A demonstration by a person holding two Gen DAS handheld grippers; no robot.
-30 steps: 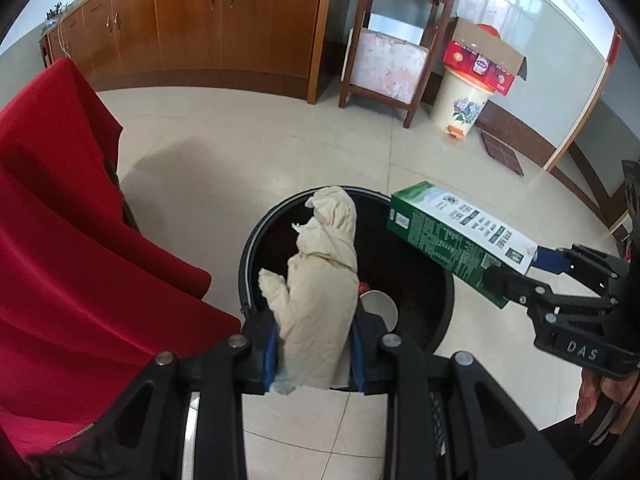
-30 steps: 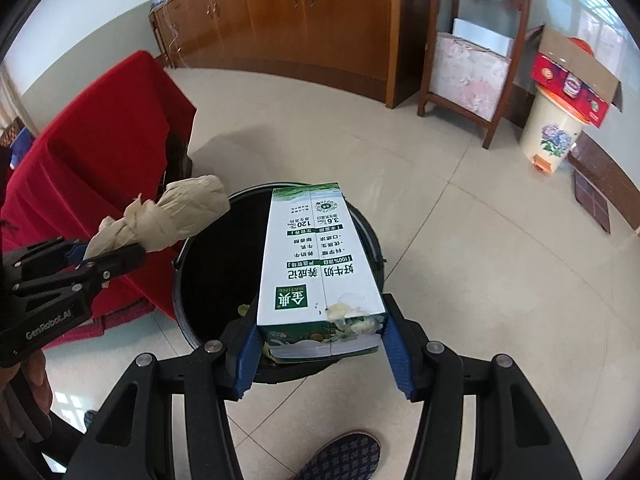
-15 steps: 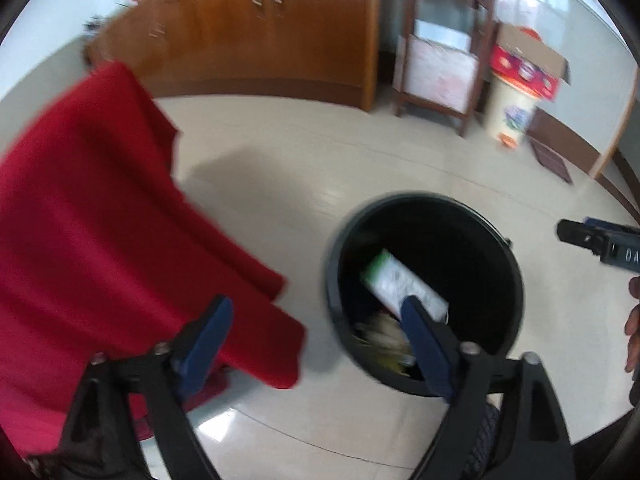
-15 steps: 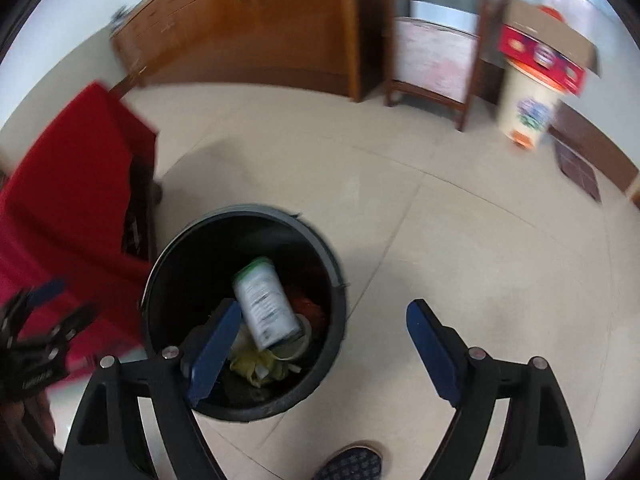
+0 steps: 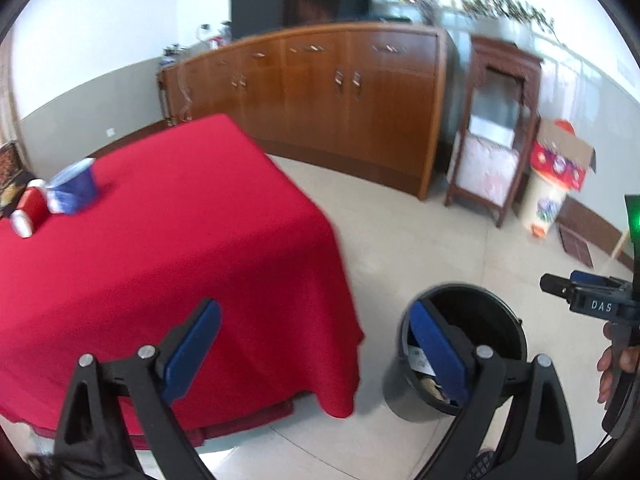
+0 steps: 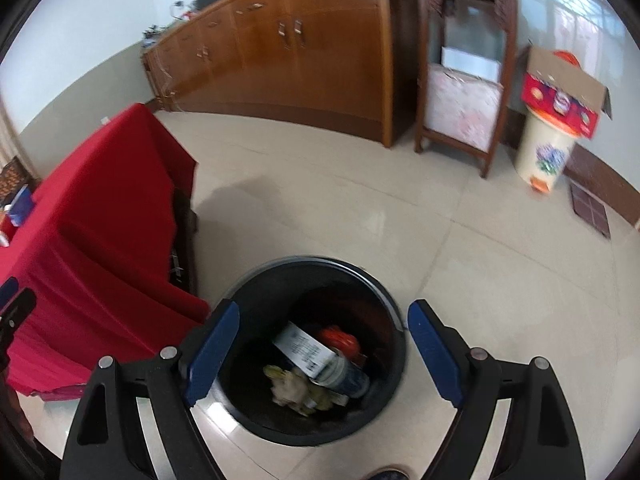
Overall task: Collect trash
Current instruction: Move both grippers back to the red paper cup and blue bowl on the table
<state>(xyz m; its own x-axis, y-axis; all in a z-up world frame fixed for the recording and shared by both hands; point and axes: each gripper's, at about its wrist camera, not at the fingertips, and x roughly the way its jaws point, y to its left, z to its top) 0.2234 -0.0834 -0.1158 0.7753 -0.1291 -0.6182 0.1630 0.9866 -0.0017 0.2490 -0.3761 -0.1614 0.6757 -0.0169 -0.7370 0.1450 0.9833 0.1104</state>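
"DAS" is read on the right gripper (image 5: 560, 286) (jaws spread, empty); the left gripper (image 5: 316, 344) is likewise spread above the black bin (image 6: 384, 292), where a milk carton (image 6: 306, 350) is seen.

Bright daylight coming in from the window (image 6: 576, 4) side, upper right, pretty washed out there. Shiny floor (image 6: 372, 216) picks up a pale glare patch. Both views are soft with motion blur, the left one worse. Heavy fisheye bending plus black corners. Inside of the bin (image 6: 280, 288) is dark.
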